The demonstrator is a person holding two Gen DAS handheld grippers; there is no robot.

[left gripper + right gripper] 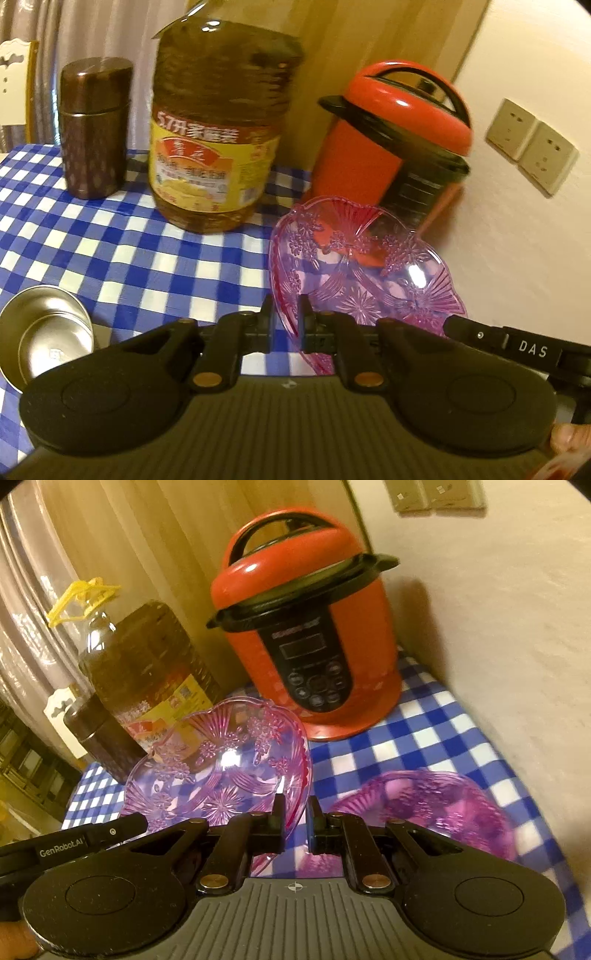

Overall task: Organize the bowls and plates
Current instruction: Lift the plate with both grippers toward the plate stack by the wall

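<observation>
A clear pink plastic dish (354, 266) with a flower pattern is lifted and tilted above the blue checked tablecloth (122, 254). My left gripper (287, 314) is shut on its left rim. My right gripper (297, 808) is shut on the opposite rim of the same pink dish (221, 764); the other gripper's arm shows at its far edge in each view. A second pink dish (432, 805) lies on the cloth at the right, below my right gripper. A steel bowl (48, 328) with a smaller one nested in it sits at the left.
A red pressure cooker (314, 635) stands at the back against the wall. A big oil bottle (218, 140) and a brown canister (94, 125) stand at the back left. Wall sockets (532, 144) are on the right wall.
</observation>
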